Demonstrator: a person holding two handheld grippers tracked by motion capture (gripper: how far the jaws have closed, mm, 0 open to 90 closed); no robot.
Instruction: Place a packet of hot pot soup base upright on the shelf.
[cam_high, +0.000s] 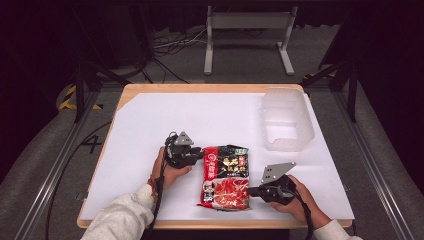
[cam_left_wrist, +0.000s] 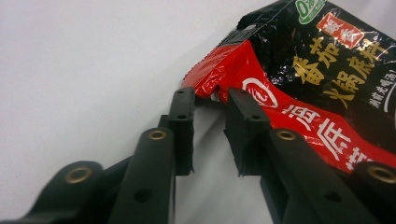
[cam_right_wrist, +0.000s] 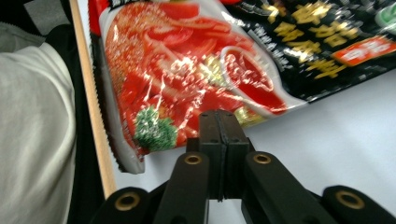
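- The packet (cam_high: 225, 176) lies flat on the white sheet (cam_high: 150, 125) near the table's front edge, between the two grippers.
- The left gripper (cam_high: 199, 155) sits at the packet's upper left corner. In the left gripper view its jaws stand a little apart, with the packet's red corner (cam_left_wrist: 219, 77) at their tips; the pads do not press on it.
- The right gripper (cam_high: 252, 190) is at the packet's lower right edge. In the right gripper view its jaws (cam_right_wrist: 218, 135) meet, pad against pad, with the packet's edge right at their tips. Whether they pinch the film there is hard to tell.
- A clear bin (cam_high: 286, 119) stands well apart at the far right.
- The packet's far end is cut off in both gripper views, and a sleeve (cam_right_wrist: 32, 126) hides the table's edge at left.
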